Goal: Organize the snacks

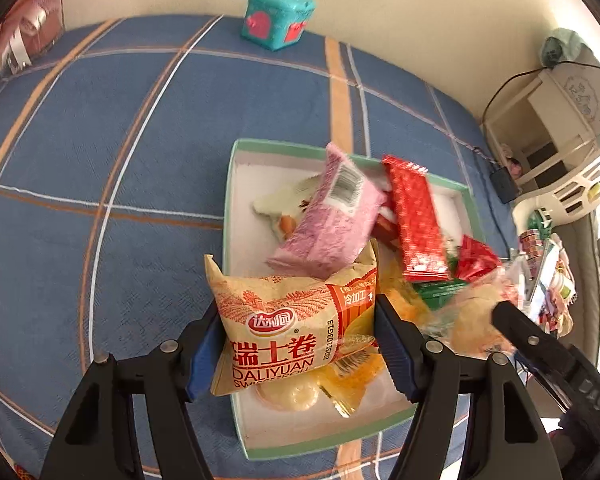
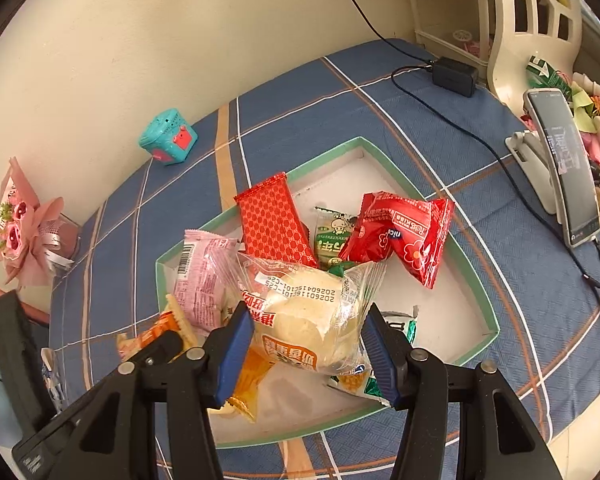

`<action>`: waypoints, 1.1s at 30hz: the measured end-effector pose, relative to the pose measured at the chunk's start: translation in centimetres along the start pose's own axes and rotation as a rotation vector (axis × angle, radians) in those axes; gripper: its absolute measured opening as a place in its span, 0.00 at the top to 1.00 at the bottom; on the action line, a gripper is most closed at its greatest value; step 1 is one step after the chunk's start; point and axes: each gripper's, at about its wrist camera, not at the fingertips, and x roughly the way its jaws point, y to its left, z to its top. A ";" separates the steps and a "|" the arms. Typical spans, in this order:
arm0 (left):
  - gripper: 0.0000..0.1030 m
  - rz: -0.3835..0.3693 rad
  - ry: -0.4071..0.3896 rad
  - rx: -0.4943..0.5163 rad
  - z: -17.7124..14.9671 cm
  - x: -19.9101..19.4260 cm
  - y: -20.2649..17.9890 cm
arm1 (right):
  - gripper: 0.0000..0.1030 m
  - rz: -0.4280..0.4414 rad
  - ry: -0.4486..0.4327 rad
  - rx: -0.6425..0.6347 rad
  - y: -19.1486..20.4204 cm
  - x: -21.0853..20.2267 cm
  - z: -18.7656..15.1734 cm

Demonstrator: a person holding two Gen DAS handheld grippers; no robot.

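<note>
1. The left gripper (image 1: 296,340) clamps the swiss roll packet (image 1: 284,332) over the box's (image 1: 236,280) near left corner.
2. The right gripper (image 2: 306,344) apparently pinches the bun packet (image 2: 312,320) above the pile.
3. Lower both into bare spots, then let go.

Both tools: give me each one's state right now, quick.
Left tool: closed on the Swiss roll packet, over the box.
Right tool: closed on the clear-wrapped bun packet, over the same box.
</note>
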 end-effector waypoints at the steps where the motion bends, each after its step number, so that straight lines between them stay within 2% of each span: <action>1: 0.30 -0.006 0.006 -0.007 -0.1 0.3 0.1 | 0.43 0.001 0.002 0.002 0.0 0.1 0.0; 6: 0.29 -0.031 0.021 -0.031 -0.1 0.5 0.4 | 0.41 -0.001 0.012 0.012 -0.3 0.5 -0.1; 11: 0.17 -0.022 0.019 -0.045 -0.1 0.0 0.8 | 0.37 -0.022 0.006 -0.012 -0.1 0.3 -0.3; 15: 0.07 -0.035 0.010 -0.067 -0.5 -0.5 1.4 | 0.28 -0.040 0.002 -0.038 0.2 0.3 -0.7; 19: 0.02 -0.032 -0.027 -0.064 -1.1 -1.9 1.8 | 0.13 -0.048 0.005 -0.058 0.5 0.5 -1.3; 24: 0.02 -0.004 -0.071 -0.051 -1.2 -3.2 2.1 | 0.10 -0.057 -0.009 -0.094 1.1 0.3 -2.2; 26: 0.02 -0.001 -0.076 -0.058 -1.4 -3.5 2.5 | 0.00 -0.056 -0.009 -0.104 1.2 0.3 -2.6; 29: 0.02 0.015 -0.093 -0.065 -1.7 -4.2 3.0 | 0.00 -0.060 -0.021 -0.119 1.3 0.0 -3.2; 31: 0.02 0.055 -0.115 -0.051 -2.0 -4.9 3.1 | 0.00 -0.065 -0.027 -0.126 1.3 -0.1 -3.6; 33: 0.02 0.129 -0.134 -0.018 -2.3 -5.4 3.0 | 0.00 -0.071 -0.029 -0.131 1.3 -0.2 -4.0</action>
